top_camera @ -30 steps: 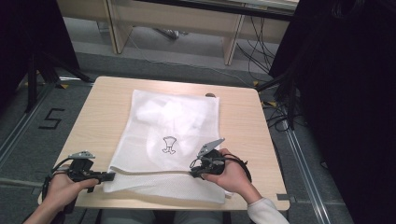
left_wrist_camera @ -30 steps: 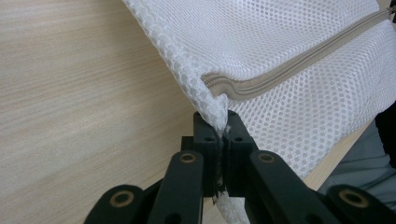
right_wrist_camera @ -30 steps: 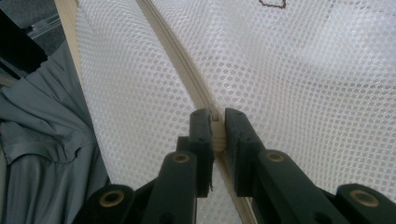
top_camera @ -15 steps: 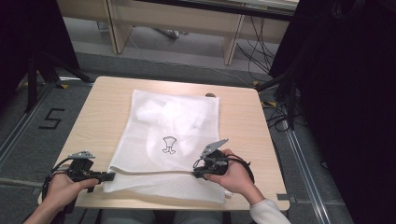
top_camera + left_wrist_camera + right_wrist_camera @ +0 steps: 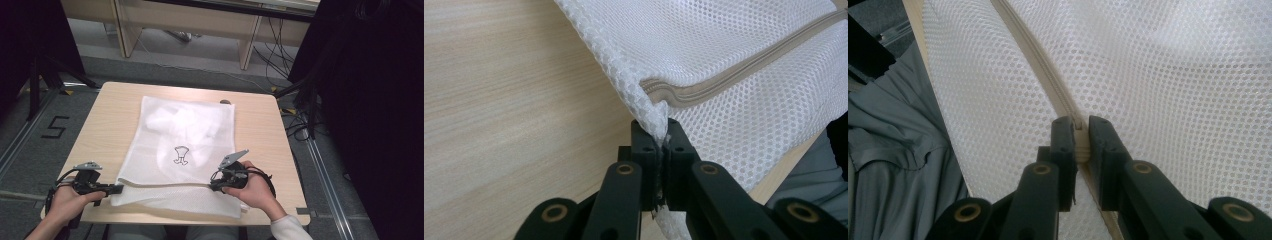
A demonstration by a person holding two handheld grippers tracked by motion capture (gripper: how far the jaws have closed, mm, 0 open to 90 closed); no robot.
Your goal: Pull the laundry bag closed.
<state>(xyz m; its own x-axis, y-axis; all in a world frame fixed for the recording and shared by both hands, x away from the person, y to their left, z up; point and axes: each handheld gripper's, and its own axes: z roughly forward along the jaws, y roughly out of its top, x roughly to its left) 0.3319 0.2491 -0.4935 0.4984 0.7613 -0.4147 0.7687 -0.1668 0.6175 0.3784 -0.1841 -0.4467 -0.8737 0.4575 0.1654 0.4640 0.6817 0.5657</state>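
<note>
1. Nothing much has moved since a second ago: from above, the mesh bag (image 5: 182,150) lies flat on the table (image 5: 110,115), a hand at each end of its zipper (image 5: 165,184).
2. Left tongs (image 5: 662,131) pinch the bag's corner, anchoring it.
3. Right tongs (image 5: 1080,131) are pressed together on the zipper's slider (image 5: 1081,142), likely to pull it along.

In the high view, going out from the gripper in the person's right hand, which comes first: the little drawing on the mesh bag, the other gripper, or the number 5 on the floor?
From the right gripper:
1. Drawing on the mesh bag, just up and to its left.
2. Left gripper, across the bag at the table's near left edge.
3. Floor number 5, off the table, far left.
</note>
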